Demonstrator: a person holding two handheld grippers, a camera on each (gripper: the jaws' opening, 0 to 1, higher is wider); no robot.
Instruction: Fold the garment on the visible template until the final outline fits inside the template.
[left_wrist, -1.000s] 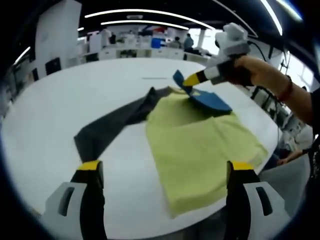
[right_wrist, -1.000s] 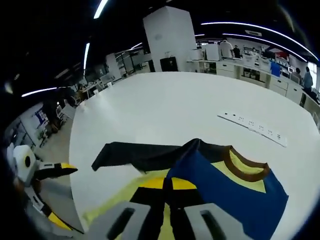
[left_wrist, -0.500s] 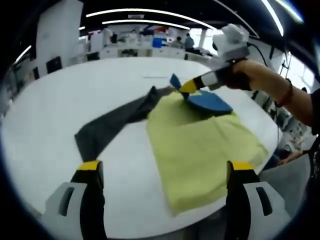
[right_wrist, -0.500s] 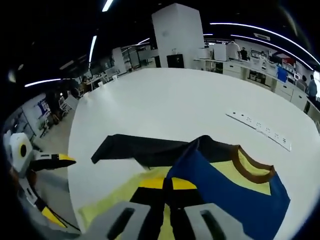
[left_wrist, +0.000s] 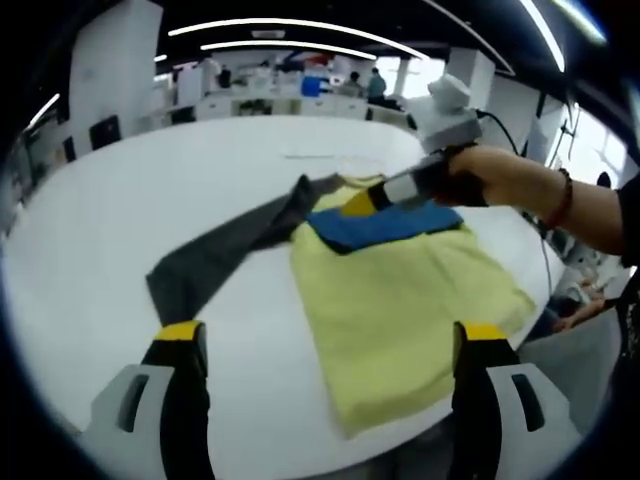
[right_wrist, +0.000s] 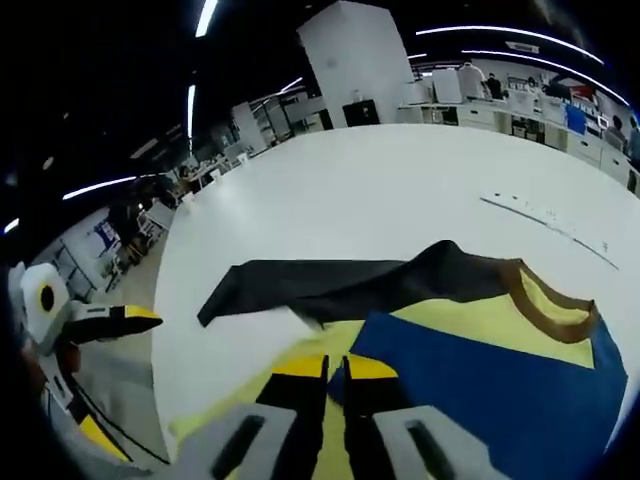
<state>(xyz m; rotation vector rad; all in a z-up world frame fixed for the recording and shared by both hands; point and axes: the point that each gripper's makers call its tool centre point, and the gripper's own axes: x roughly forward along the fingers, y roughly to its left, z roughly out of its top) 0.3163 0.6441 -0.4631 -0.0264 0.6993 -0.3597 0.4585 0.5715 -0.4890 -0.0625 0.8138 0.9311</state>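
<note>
A yellow-green shirt (left_wrist: 405, 300) lies flat on the white table (left_wrist: 130, 190). Its dark grey sleeve (left_wrist: 215, 255) stretches out to the left. The blue sleeve (left_wrist: 385, 225) is folded across the chest below the brown collar (right_wrist: 540, 300). My right gripper (left_wrist: 355, 203), held by a hand, is shut on the blue sleeve's edge (right_wrist: 470, 375), its jaws (right_wrist: 335, 368) pressed together low over the yellow cloth. My left gripper (left_wrist: 330, 340) hovers open at the table's near edge, holding nothing, short of the shirt's hem. It also appears at the left (right_wrist: 112, 370) in the right gripper view.
A thin white strip (right_wrist: 545, 215) lies on the table beyond the collar. The table's rounded edge (left_wrist: 470, 400) runs close to the shirt's hem. A person's arm (left_wrist: 530, 190) reaches in from the right. Desks and people stand far behind.
The right gripper has pulled the blue sleeve down and across the chest; it was lifted, now it lies flatter over the yellow cloth. The left gripper has stayed put.
</note>
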